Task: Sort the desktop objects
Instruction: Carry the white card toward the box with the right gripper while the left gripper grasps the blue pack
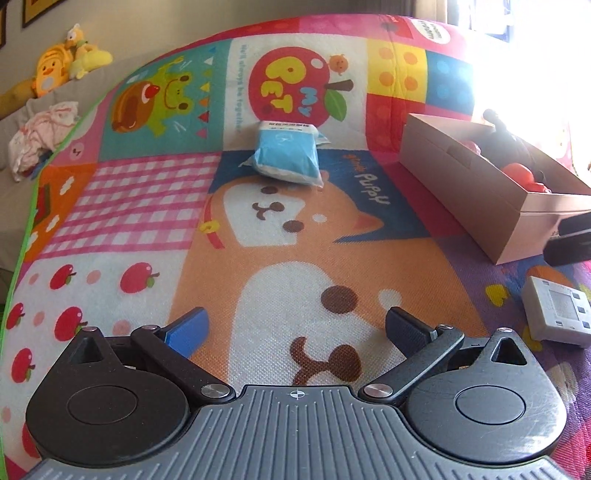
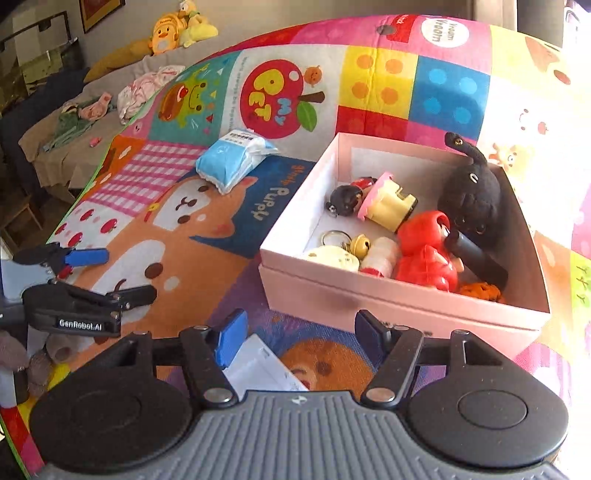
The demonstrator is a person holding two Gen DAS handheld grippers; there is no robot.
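Pink box [image 2: 373, 291] sits on the right side of the cartoon play mat [image 2: 207, 258], lid off, already holding toys: black plush cat [image 2: 471, 195] against the far right wall, red hooded figure [image 2: 428, 247] in front of it, a black-haired doll with pink and cream parts [image 2: 369, 201] toward the back, a cream charm with keyring and gold bell [image 2: 338, 251] at the near left corner, a white and red roll [image 2: 382, 254] beside it, a dark cylinder [image 2: 476, 258] leaning by the red figure, something orange knitted [image 2: 480, 290] at the near right. Blue and white tissue pack [image 1: 286, 155] lies loose on the mat, well apart from the box, at the upper edge of the puppy print. Grey device with screen and small buttons [image 1: 557, 312] lies on the mat just in front of the box's near end. Right claw [image 2: 299, 334] is partly open, nothing between the fingers, hovering just short of the box's near wall; a white printed sheet [image 2: 258, 363] lies under it. Left claw [image 1: 295, 328] is wide open and empty, over the puppy print, tilted down. Sofa [image 2: 110, 107] behind the mat carries yellow plush toys [image 2: 181, 26] and crumpled clothes [image 2: 147, 88].
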